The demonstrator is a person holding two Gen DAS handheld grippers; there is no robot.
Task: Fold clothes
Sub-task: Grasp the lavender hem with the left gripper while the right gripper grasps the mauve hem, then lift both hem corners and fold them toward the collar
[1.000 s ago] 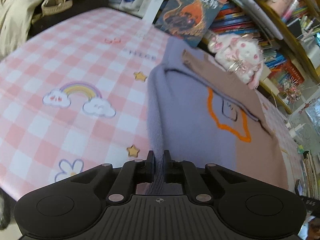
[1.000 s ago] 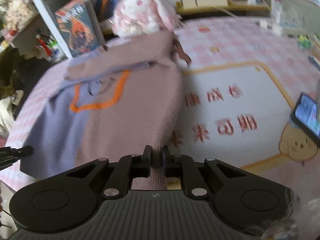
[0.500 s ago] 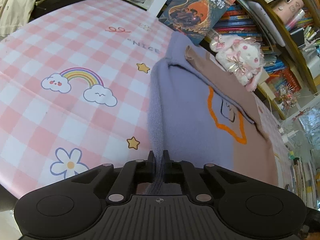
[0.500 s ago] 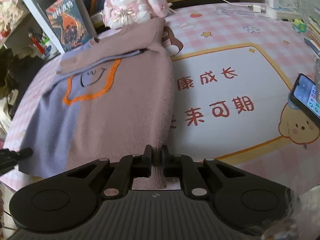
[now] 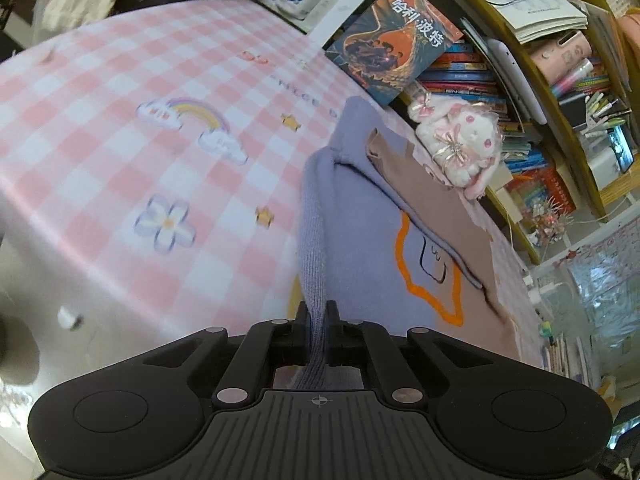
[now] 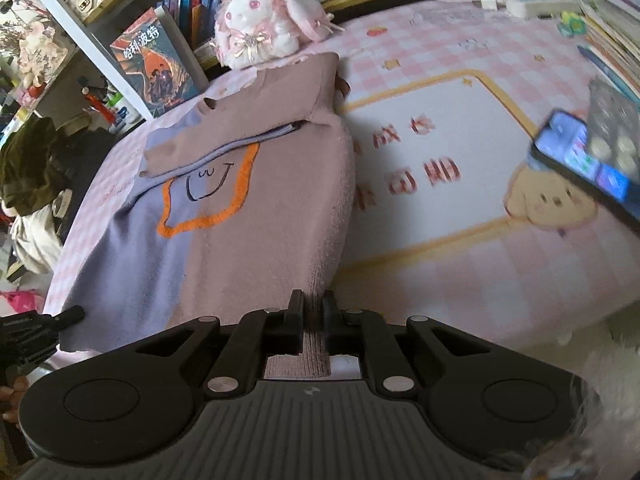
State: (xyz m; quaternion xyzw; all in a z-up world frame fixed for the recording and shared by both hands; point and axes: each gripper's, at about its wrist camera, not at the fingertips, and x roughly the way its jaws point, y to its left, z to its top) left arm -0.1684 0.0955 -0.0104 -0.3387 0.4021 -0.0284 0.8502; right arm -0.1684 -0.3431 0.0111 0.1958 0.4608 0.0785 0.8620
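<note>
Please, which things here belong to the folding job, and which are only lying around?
Part of the job:
- sweater, purple and pink halves
- left tongs, shut on its purple edge
- right tongs, shut on its pink edge

Only lying about:
- plush rabbit
- phone
- upright book

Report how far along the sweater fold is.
Done: both sleeves look folded in across the chest of the sweater. In hand: the left gripper is shut on the lavender bottom corner, the right gripper on the pink one, the hem pinched and the body lying on the checked mat. Left: probably carrying the hem up toward the collar near the plush rabbit.
</note>
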